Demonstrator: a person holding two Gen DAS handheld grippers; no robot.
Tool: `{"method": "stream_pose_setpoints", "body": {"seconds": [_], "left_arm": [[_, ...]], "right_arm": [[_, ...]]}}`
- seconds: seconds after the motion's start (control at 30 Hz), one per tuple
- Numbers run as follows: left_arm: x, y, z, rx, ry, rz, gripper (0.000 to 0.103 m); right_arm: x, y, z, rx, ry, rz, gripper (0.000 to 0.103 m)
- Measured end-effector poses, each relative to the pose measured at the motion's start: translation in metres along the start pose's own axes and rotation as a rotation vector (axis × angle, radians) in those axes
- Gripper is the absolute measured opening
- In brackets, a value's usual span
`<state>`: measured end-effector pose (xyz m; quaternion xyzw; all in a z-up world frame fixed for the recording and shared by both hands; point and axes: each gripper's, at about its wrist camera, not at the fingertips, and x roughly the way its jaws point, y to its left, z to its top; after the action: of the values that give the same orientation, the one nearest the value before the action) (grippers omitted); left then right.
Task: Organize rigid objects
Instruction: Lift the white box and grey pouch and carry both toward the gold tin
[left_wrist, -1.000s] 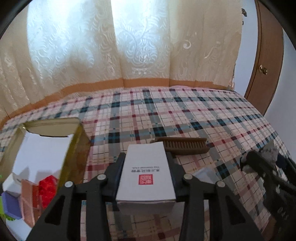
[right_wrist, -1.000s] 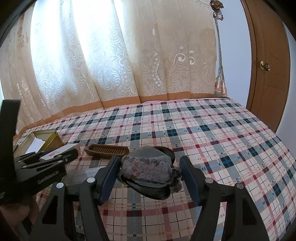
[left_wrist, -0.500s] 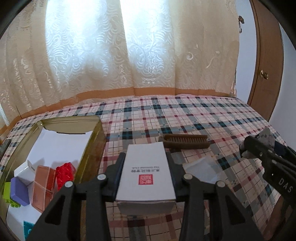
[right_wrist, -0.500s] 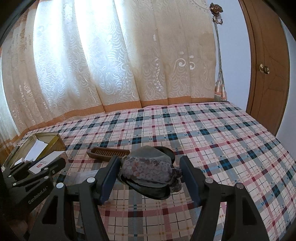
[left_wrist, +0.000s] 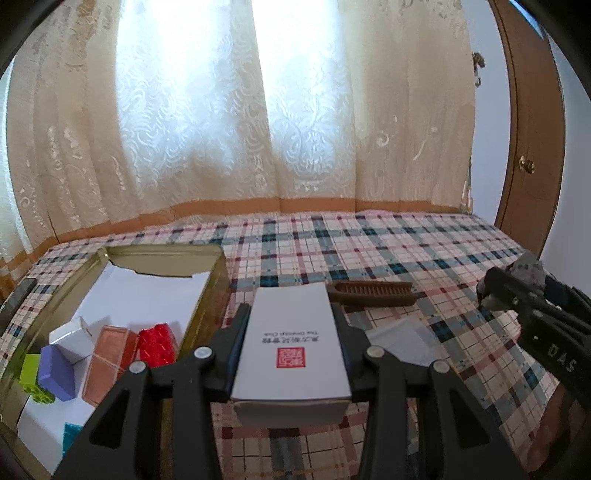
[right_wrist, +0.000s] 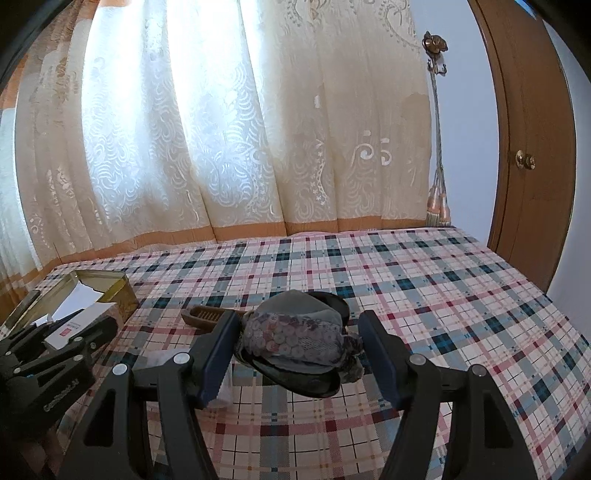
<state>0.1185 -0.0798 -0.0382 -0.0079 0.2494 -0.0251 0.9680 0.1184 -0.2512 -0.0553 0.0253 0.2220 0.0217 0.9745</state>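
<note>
My left gripper (left_wrist: 290, 314) is shut on a white box (left_wrist: 291, 343) with a red seal, held above the plaid bed just right of an open gold tin (left_wrist: 166, 251). The tin holds a red brick (left_wrist: 157, 343), an orange block (left_wrist: 107, 354), a purple block (left_wrist: 57, 373) and a small white box (left_wrist: 72, 338). My right gripper (right_wrist: 299, 347) is shut on a dark case with a patterned fabric cover (right_wrist: 295, 336), held over the bed. From the right wrist view the left gripper (right_wrist: 85, 328) and its white box (right_wrist: 70, 326) sit beside the tin (right_wrist: 107, 291).
A brown wooden comb (left_wrist: 373, 293) lies on the plaid bedspread (left_wrist: 369, 251) beyond the white box. A clear plastic sheet (left_wrist: 402, 339) lies near it. A dark flat object (left_wrist: 18, 299) lies left of the tin. Curtains hang behind the bed; a wooden door (right_wrist: 524, 147) stands right.
The left gripper has swung left with the white box, so the tin and its blocks now show more fully. The right gripper has barely moved and keeps its hold.
</note>
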Motion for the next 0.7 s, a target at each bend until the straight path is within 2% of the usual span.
{"method": "stream_pose_setpoints", "body": {"seconds": [0.2,0.7], "left_arm": [[-0.017,-0.004,-0.003,0.029,-0.057,0.015,0.04],[-0.04,0.012,-0.015,-0.008,-0.091,-0.002,0.04]], "right_arm": [[-0.005,0.001,-0.001,0.003,-0.019,0.004,0.069],[-0.023,0.015,-0.006,-0.038,-0.081,0.0,0.069]]}}
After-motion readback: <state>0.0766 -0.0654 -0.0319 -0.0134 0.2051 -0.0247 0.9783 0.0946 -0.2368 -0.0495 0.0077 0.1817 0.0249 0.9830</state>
